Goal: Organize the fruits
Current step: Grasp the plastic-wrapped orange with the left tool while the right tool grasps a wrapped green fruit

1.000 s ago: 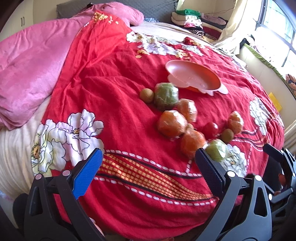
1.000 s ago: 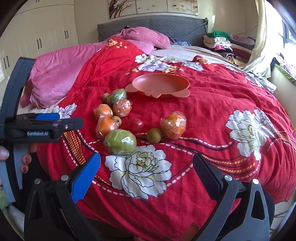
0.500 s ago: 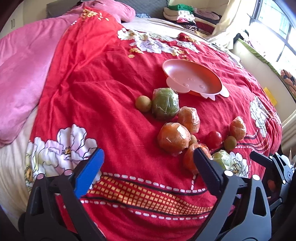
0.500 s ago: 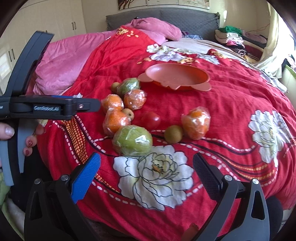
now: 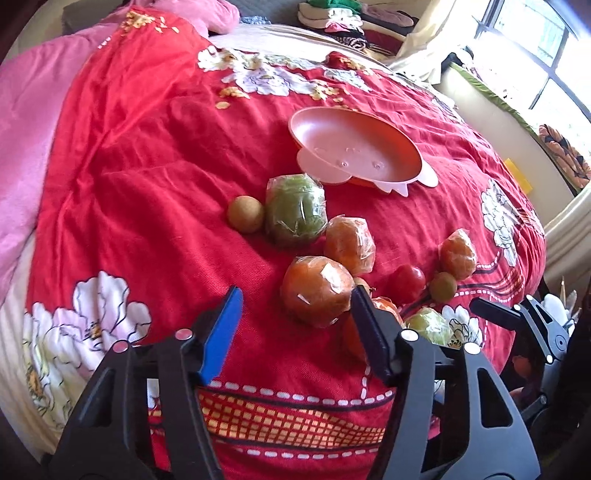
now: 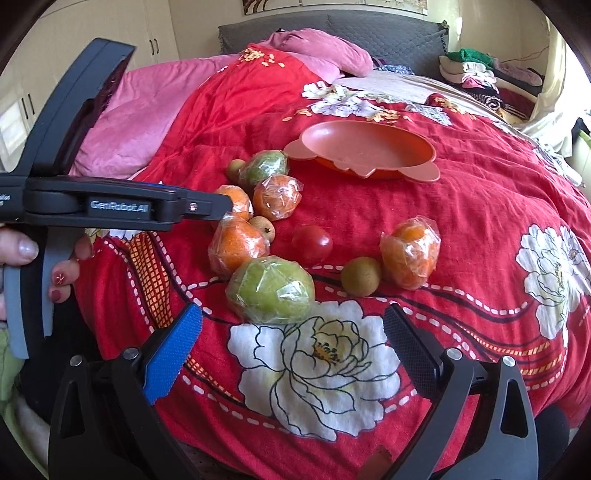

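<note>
Left gripper (image 5: 295, 317) jaws are closing, nothing between them, near a wrapped orange (image 5: 317, 291); right gripper (image 6: 291, 328) gapes wide, empty.

- A bed (image 6: 480, 206) fills the room, spread with a red flowered quilt (image 5: 155, 155); a pink blanket (image 6: 147, 107) lies along one side
- A grey padded headboard (image 6: 388, 37) stands behind; folded clothes (image 6: 480, 74) are piled beside it
- Cream cupboard doors (image 6: 159, 33) line the wall
- Bright daylight enters a window (image 5: 546, 55)
</note>
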Available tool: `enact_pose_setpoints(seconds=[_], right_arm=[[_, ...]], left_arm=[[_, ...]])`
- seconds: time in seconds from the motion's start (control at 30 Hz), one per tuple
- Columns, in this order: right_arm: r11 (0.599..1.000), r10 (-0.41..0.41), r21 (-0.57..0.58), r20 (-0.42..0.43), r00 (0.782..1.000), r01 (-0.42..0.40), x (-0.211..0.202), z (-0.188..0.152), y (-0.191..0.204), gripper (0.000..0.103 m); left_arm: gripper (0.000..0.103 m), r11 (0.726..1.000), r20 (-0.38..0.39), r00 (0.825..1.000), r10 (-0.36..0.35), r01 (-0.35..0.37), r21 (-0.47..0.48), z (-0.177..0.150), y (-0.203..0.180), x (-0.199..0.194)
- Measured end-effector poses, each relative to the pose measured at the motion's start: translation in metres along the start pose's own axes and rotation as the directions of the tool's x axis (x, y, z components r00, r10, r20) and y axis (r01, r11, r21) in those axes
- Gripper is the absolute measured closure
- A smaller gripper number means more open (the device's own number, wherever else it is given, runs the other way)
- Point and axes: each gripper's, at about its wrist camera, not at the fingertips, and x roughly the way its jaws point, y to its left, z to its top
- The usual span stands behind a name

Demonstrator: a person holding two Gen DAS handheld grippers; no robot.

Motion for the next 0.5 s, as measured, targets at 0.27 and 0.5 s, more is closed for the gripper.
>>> enact_pose_setpoints(seconds=[0.27,0.5], right_arm=[[1.0,0.018,-0.022,-0.011,1.0,-0.018,0.007,0.002,0.003,0.03],[0.997,0.065,-0.037,-0.031,0.997,-0.066,0.015,0.002,0.005,0.046]], left_arm=[[0.061,0.997,-0.055,0.996,-0.076,0.076,-0.016,0.006,0.003,0.014],[0.063,0.995,-0.067,0.993,-0.098,0.097,-0.018,0.01,0.006,0.019]])
